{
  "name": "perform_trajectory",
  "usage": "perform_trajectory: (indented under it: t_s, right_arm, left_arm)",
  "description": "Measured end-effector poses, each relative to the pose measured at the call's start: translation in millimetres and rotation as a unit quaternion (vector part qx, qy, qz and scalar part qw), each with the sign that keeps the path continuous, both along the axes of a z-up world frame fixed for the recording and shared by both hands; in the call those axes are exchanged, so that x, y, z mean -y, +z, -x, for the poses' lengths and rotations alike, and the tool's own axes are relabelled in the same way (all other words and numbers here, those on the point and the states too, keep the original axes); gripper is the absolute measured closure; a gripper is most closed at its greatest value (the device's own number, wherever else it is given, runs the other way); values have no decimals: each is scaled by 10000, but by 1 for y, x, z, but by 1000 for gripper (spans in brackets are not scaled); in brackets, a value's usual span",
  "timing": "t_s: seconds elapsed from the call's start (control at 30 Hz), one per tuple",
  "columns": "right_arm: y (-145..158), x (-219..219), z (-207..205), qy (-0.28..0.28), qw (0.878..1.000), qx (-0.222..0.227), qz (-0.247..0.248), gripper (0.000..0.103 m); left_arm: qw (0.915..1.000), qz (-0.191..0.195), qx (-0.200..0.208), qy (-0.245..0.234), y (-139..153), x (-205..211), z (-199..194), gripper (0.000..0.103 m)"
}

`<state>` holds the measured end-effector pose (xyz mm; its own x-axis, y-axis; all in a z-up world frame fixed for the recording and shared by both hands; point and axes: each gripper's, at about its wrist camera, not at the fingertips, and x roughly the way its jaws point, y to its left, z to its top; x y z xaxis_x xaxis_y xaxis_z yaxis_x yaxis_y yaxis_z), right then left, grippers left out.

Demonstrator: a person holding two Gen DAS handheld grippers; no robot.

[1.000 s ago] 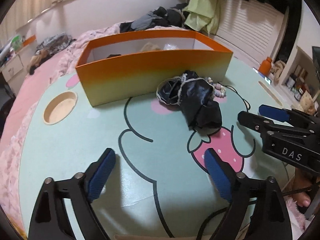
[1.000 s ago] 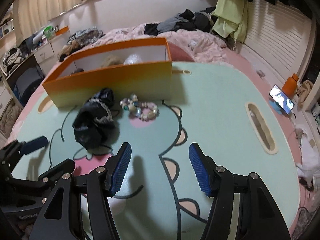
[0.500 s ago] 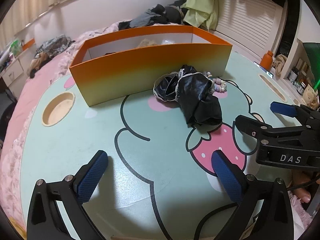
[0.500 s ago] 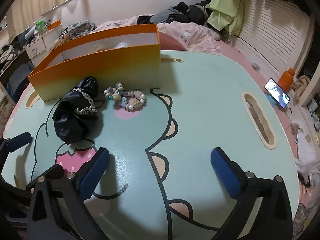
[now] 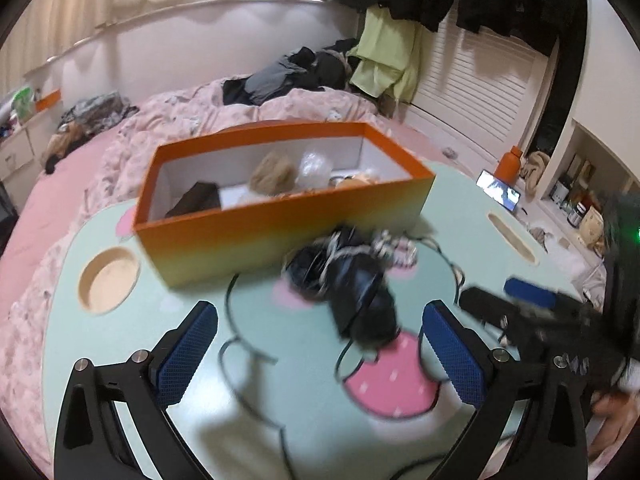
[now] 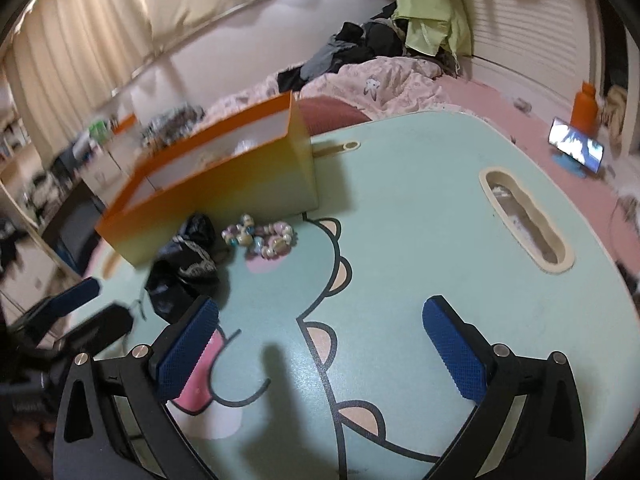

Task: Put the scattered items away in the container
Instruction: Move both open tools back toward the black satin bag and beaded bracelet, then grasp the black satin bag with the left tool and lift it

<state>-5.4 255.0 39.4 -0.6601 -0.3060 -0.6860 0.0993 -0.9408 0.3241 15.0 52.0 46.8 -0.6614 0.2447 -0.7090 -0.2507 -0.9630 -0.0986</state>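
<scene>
one orange box [image 5: 280, 236] stands on the mint-green cartoon table [image 5: 132, 344], at twelve o'clock from the left gripper [image 5: 320, 352]; its outer wall fades from orange at the rim to pale yellow at the base, and its inside is white. inside it, seen from the left wrist: one dark brown item [image 5: 196, 200] at the nine o'clock end, one tan fuzzy bundle [image 5: 274, 174] near the middle, one clear crinkled wrapper [image 5: 316, 166] just beside it toward three o'clock, and a blurred tan-and-dark item [image 5: 354, 178] at the three o'clock end, kind not discernible.

two scattered items lie on the table outside the box, both just in front of its near wall. the black glossy pouch [image 6: 182, 270], crumpled and edged with pale lace trim, lies at eleven o'clock from the right gripper [image 6: 320, 350]. the bead bracelet [image 6: 264, 238], a loop of pastel pink, cream and blue beads, lies just beside the pouch toward three o'clock, on a pink patch of the print.

two grippers, each with two blue ribbed pads. left gripper: jaws spread wide, nothing between them, above the table with the pouch ahead at one o'clock. right gripper: jaws spread wide, nothing between them, above bare table.

the table has one round recess [image 5: 108, 280] and one long slot [image 6: 524, 226].
</scene>
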Motion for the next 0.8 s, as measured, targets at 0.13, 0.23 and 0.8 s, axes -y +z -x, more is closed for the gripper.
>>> perform_trajectory:
  t_s: [0.13,0.23,0.8]
  right_arm:
    - [1,-8,-2,-232,9996,-41,132,3]
    - [2,-17,-2,-332,9986,-67,402,3]
    - [13,16,5,30,9980,-133,-618,4]
  left_arm:
    - [9989,-328,308,-153,-1,-11,25,13]
    - [9986,-268,458,-14,-8,-15,38,23]
    - [9989,-257,390,-50,-29,29,5,69]
